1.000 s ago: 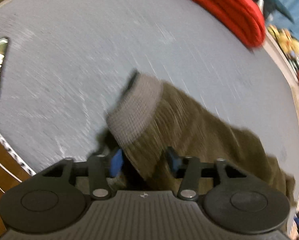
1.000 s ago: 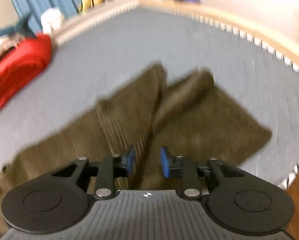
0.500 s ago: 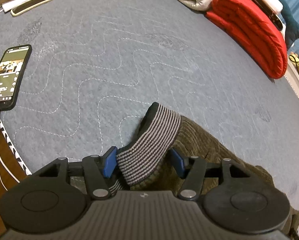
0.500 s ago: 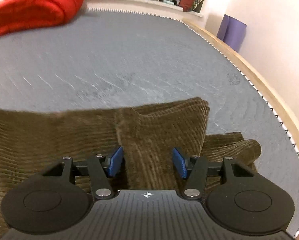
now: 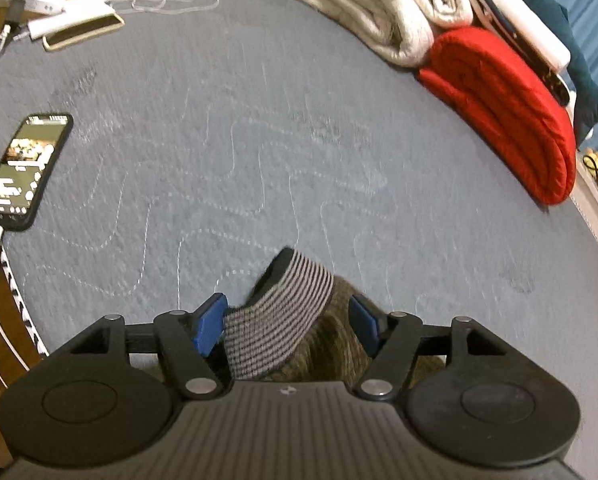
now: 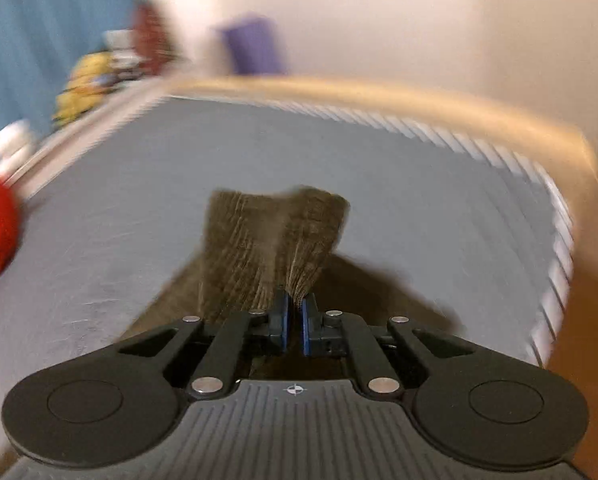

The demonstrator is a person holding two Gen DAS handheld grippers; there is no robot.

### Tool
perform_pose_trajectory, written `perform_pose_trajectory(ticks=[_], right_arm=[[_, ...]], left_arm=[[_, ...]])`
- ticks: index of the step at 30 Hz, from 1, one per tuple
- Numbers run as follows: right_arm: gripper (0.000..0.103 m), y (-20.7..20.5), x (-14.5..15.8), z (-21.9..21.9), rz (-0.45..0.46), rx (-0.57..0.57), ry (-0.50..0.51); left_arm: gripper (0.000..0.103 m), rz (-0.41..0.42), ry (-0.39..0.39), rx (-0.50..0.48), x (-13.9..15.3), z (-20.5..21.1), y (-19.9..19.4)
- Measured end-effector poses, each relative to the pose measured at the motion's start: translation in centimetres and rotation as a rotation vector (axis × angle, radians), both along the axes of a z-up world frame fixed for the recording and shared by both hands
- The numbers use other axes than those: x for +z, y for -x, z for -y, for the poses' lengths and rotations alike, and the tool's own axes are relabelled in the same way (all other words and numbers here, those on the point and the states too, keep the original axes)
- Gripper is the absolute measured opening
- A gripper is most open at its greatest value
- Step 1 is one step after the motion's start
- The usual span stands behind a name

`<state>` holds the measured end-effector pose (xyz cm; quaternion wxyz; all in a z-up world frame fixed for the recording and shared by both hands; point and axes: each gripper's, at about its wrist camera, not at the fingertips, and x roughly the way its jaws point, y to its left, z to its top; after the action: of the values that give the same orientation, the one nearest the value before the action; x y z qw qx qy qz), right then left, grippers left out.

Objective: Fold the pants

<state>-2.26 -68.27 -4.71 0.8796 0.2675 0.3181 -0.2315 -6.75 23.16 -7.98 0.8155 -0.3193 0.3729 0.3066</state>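
Note:
The olive corduroy pants (image 5: 333,336) lie on the grey quilted mattress (image 5: 259,152), and their grey striped waistband (image 5: 287,300) curls up at the near edge. My left gripper (image 5: 285,320) hangs over that waistband. Its jaws are opening; the band sits between the blue pads without being pressed. In the blurred right wrist view, my right gripper (image 6: 295,316) is shut on a pinch of the pants (image 6: 267,240), and the cloth stands up in a raised fold ahead of the fingertips. The rest of the garment is hidden under both grippers.
A lit phone (image 5: 23,168) with a white cable lies at the mattress's left edge. Another phone and chargers (image 5: 79,30) sit at the far left corner. Beige folded towels (image 5: 383,12) and a red rolled blanket (image 5: 511,120) line the far right. A wooden bed frame (image 6: 379,92) bounds the right gripper's side.
My right gripper closed on the corduroy cloth and pulled up a fold, its view swinging toward the wall. My left gripper's jaws spread wider around the waistband.

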Motion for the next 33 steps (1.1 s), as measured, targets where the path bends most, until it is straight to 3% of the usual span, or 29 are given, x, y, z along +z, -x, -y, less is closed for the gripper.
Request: perform_pose_trajectory(ticks=[4, 7, 10, 12, 13, 14, 18, 20, 22, 24, 25, 26, 27, 29, 30, 32, 33], right_arm=[[0.014, 1.1, -3.0, 2.2, -0.066, -0.002, -0.159], [0.06, 0.3, -4.5, 3.5, -0.059, -0.001, -0.195], [0.058, -0.4, -5.1, 4.3, -0.03, -0.05, -0.206], [0.037, -0.6, -5.0, 4.6, -0.015, -0.093, -0.217], [0.013, -0.7, -5.0, 4.7, -0.02, -0.116, -0.217], [0.011, -0.7, -4.9, 4.9, -0.024, -0.13, -0.213], [0.009, 1.2, -2.9, 4.5, 0.071, -0.222, -0.157], [0.009, 1.7, -1.7, 4.0, 0.072, -0.23, -0.078], [0.01, 1.0, -2.3, 4.1, 0.008, -0.215, -0.046], [0.016, 1.1, -3.8, 4.9, -0.08, -0.271, -0.093], [0.035, 1.3, -4.2, 5.1, -0.123, -0.317, -0.083], [0.048, 1.7, -4.0, 5.2, -0.128, -0.352, -0.075], [0.048, 1.9, -3.5, 5.1, -0.112, -0.368, -0.061], [0.047, 2.2, -1.7, 4.2, -0.057, -0.392, 0.046], [0.047, 2.3, -0.8, 3.5, -0.013, -0.377, 0.095], [0.047, 2.1, 0.4, 2.4, 0.075, -0.325, 0.146], [0.047, 2.0, 0.8, 1.8, 0.106, -0.287, 0.154]], left_arm=[[0.076, -0.014, 0.012, 0.013, -0.1, -0.2, -0.4], [0.076, -0.014, 0.0, 0.018, 0.0, -0.1, -0.3], [0.076, -0.008, -0.012, 0.037, 0.1, -0.4, 0.0], [0.076, -0.004, -0.021, 0.057, 0.2, -0.7, 0.4], [0.076, -0.001, -0.026, 0.064, 0.4, -0.9, 0.6], [0.076, 0.002, -0.036, 0.07, 0.5, -0.9, 0.7], [0.076, 0.026, -0.107, 0.044, 1.6, -0.4, 1.0], [0.077, 0.046, -0.16, -0.046, 2.3, 0.7, 0.4], [0.079, 0.055, -0.2, -0.174, 2.6, 2.4, -0.4], [0.079, 0.052, -0.198, -0.291, 2.4, 3.8, -1.0], [0.078, 0.047, -0.167, -0.341, 2.0, 4.1, -1.3], [0.075, 0.037, -0.132, -0.374, 1.6, 4.1, -1.5], [0.07, 0.025, -0.102, -0.398, 1.1, 4.0, -1.6], [0.04, -0.016, -0.064, -0.43, 0.0, 3.5, -1.5], [0.032, -0.047, -0.06, -0.439, -0.6, 3.1, -1.3], [0.003, -0.172, -0.055, -0.425, -2.9, 1.6, -0.6], [0.002, -0.231, -0.019, -0.413, -4.3, 0.6, 0.0]])
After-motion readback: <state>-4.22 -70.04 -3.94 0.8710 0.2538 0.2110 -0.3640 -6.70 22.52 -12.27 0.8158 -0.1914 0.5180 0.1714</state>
